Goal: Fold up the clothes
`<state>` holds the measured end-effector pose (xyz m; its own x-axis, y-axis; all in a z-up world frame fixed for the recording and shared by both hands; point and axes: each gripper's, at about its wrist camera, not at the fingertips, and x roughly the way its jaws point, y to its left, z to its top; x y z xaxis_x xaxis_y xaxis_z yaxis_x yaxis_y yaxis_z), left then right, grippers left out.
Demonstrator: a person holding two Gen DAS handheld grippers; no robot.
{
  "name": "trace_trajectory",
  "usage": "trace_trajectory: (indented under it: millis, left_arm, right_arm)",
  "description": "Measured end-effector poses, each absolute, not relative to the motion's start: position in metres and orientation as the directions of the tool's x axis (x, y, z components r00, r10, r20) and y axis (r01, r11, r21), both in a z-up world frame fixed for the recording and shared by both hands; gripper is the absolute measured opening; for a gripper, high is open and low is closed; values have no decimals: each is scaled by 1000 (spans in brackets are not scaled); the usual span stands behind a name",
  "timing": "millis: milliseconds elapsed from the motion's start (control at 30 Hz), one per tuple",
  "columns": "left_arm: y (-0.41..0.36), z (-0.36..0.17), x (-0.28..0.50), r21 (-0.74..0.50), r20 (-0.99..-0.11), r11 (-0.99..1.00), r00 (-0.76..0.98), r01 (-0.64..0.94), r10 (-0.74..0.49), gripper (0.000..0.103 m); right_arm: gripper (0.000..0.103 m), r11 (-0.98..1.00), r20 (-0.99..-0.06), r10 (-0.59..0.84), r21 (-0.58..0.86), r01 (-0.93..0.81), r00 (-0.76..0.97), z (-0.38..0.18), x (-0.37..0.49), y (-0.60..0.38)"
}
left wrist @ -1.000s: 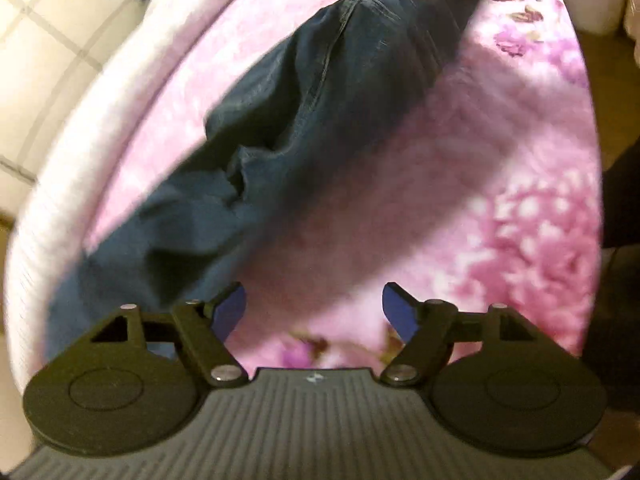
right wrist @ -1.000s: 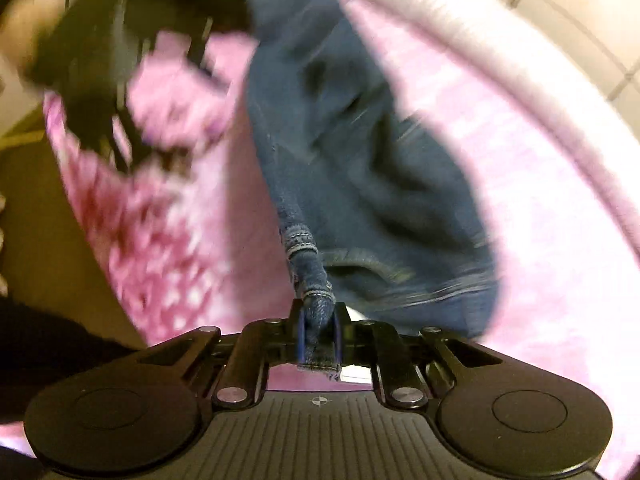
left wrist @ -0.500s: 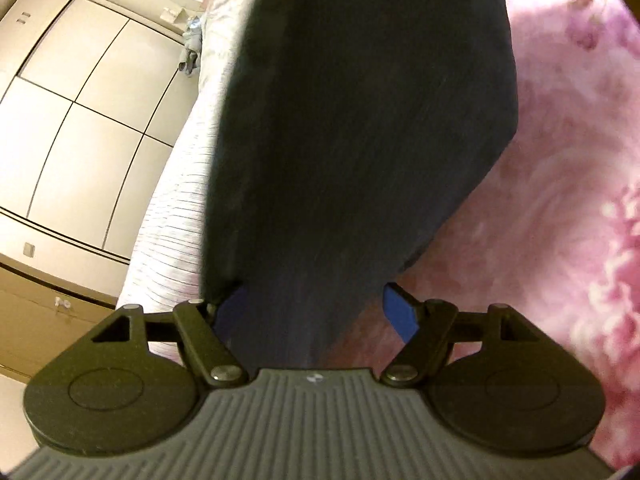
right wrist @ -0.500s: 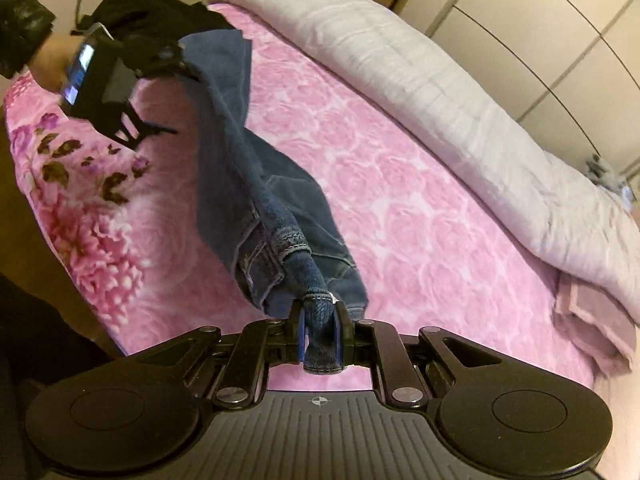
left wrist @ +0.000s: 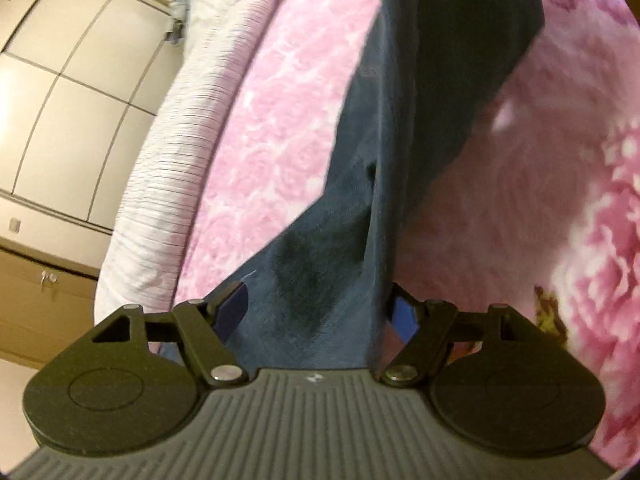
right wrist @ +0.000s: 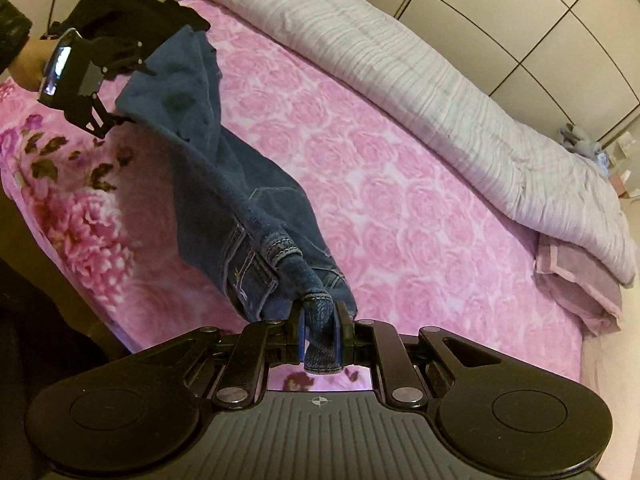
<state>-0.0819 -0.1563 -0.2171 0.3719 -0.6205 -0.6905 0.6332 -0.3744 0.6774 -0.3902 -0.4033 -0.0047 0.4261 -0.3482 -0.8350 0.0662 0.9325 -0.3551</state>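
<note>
Jeans (right wrist: 224, 184): dark blue denim, heavy weave, pale topstitching, rolled hem; stretched long and twisted above bed (right wrist: 400, 220), long axis running between both grippers.

Bed cover: plush pink fleece, rose pattern. Beyond it, ribbed grey-white quilt (right wrist: 420, 92), rolled lengthwise.

Right gripper (right wrist: 320, 338): fingers nearly closed, pinching bunched denim end.

Left gripper (left wrist: 320, 312): fingers wide, jaws just narrowing, broad fabric between blue pads; grip unclear.
</note>
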Motion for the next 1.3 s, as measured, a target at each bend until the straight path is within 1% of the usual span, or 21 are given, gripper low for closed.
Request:
trace_trajectory:
  millis: [33, 67, 100, 133, 200, 300, 433, 600, 733, 800, 900, 967, 1067, 1200, 1233, 1267, 1300]
  left_arm:
    - [-159, -221, -79, 659, -711, -390, 363, 643, -602, 55]
    - [-163, -226, -75, 640, -730, -404, 354, 653, -584, 35]
    - [-165, -226, -71, 617, -750, -408, 344, 673, -565, 26]
    - [-165, -222, -69, 607, -754, -402, 338, 686, -563, 11]
    - [-164, -205, -69, 601, -747, -381, 323, 703, -581, 5]
    - [-165, -152, -73, 564, -731, -333, 269, 756, -627, 4]
    - [-165, -61, -82, 533, -685, -319, 178, 784, -707, 4]
    - [-174, 41, -86, 507, -614, -299, 95, 808, -784, 4]
    - [-198, 100, -84, 513, -579, -273, 93, 814, -810, 4]
    - [-220, 118, -80, 501, -583, -255, 104, 827, -806, 4]
    - [-272, 127, -75, 461, -624, -231, 128, 857, -770, 4]
    - [-321, 119, -69, 456, -651, -219, 155, 863, -743, 4]
    - [-399, 93, -64, 466, -693, -211, 206, 860, -691, 5]
    - [-508, 48, -60, 459, -760, -193, 271, 868, -591, 6]
    - [-532, 28, -57, 460, -776, -175, 298, 870, -556, 9]
    - [-557, 6, -54, 462, -791, -155, 327, 873, -517, 14]
    - [-578, -14, -48, 460, -806, -127, 353, 879, -475, 18]
  right_arm:
    - [11, 929, -833, -356, -364, 64, 423, -3, -392, -404]
    - [11, 926, -832, -363, -373, 62, 421, -2, -394, -404]
    - [11, 921, -828, -375, -384, 64, 418, 0, -397, -405]
    - [11, 913, -820, -395, -402, 76, 415, 3, -401, -406]
    - [11, 895, -802, -436, -436, 98, 408, 8, -410, -409]
    - [11, 862, -771, -498, -487, 137, 397, 19, -424, -412]
    - [11, 786, -693, -616, -567, 245, 374, 52, -452, -410]
    - [11, 655, -548, -755, -634, 410, 360, 106, -479, -399]
    - [11, 591, -463, -805, -671, 448, 370, 144, -484, -399]
    - [11, 577, -432, -814, -681, 451, 388, 153, -480, -413]
    - [11, 582, -415, -807, -679, 448, 419, 154, -464, -456]
    - [11, 607, -435, -788, -669, 428, 436, 141, -450, -495]
    - [11, 674, -507, -733, -631, 385, 453, 105, -425, -574]
    - [11, 774, -622, -633, -535, 339, 461, 40, -390, -699]
    - [12, 798, -654, -602, -505, 328, 458, 21, -379, -730]
    - [12, 825, -695, -565, -466, 319, 446, -2, -366, -761]
    - [17, 850, -732, -525, -426, 310, 434, -26, -353, -791]
